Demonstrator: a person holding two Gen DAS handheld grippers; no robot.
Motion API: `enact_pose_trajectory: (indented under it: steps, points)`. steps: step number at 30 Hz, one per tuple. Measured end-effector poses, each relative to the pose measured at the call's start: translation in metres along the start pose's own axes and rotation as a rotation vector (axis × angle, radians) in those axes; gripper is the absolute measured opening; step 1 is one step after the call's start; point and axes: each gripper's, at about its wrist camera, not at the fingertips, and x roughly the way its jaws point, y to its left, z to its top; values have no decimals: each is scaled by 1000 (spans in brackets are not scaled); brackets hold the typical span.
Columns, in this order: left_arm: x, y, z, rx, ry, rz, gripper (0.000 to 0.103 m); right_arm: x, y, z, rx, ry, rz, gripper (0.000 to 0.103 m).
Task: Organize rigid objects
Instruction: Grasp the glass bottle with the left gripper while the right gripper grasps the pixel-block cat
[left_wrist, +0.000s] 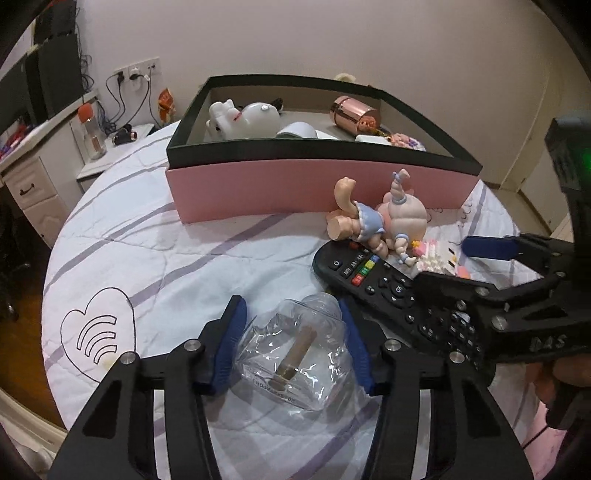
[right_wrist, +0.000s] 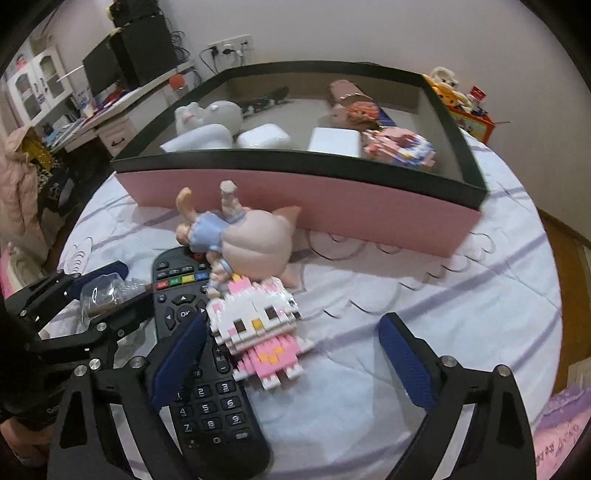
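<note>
Left hand-held gripper (left_wrist: 291, 332): blue pads sit against both sides of the clear plastic jar (left_wrist: 295, 354), which lies on the bedsheet (left_wrist: 147, 258). Right hand-held gripper (right_wrist: 295, 354): jaws wide, straddling the block-built cat figure (right_wrist: 258, 332) and black remote (right_wrist: 207, 387), gripping neither. Both lie near the pink box (right_wrist: 332, 210).
</note>
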Motion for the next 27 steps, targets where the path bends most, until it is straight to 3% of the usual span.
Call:
enact_pose_trajectory:
  steps: [6,21,27]
  points:
    - [-6,0,-6,-1,-12,-7,53,-6,9,0,-37,-1,55,56]
    - [-16,8,-18,1,-20,28,53,-6,-3,-4,37,-3,69,50]
    - [-17,8,-18,-18,-22,16,53,3,8,-3,-42,-5,-17,46]
